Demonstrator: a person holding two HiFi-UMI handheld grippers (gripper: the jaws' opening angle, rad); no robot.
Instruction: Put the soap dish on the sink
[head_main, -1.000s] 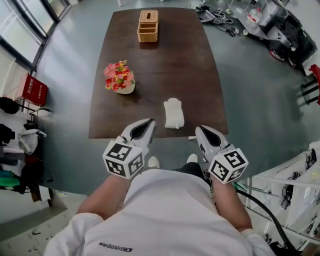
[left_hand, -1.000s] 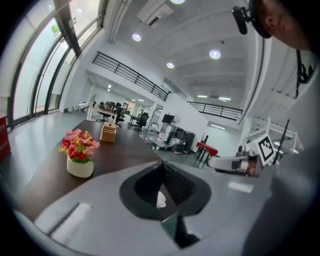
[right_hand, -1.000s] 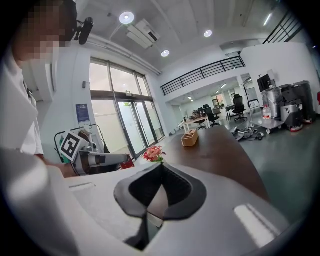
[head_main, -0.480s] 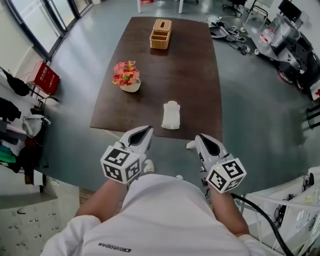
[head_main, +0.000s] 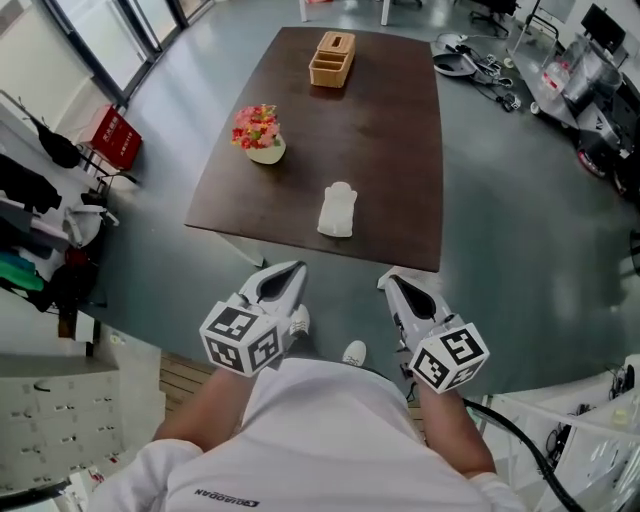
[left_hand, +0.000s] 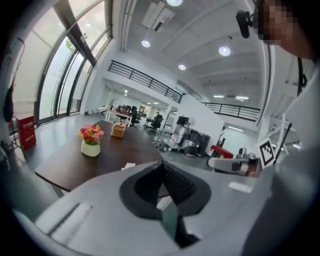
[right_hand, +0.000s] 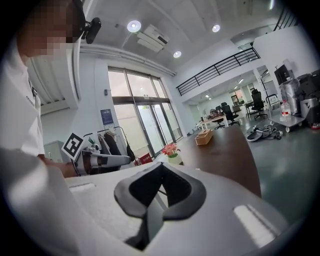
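The white oblong soap dish (head_main: 337, 210), as I take that pale object to be, lies on the dark brown wooden counter (head_main: 390, 150), close to its near edge and straight ahead of me. Its long axis runs away from me, roughly along the counter's length. It sits well apart from both tools and about midway between their lines, so either could go for it, though the left hand-held gripper (head_main: 290, 270) looks slightly nearer than the right hand-held gripper (head_main: 390, 283). Both point forward toward the counter from off its near edge, over the grey floor. Each one has its jaws pressed together with nothing between them and touches nothing. I see no sink in any view.
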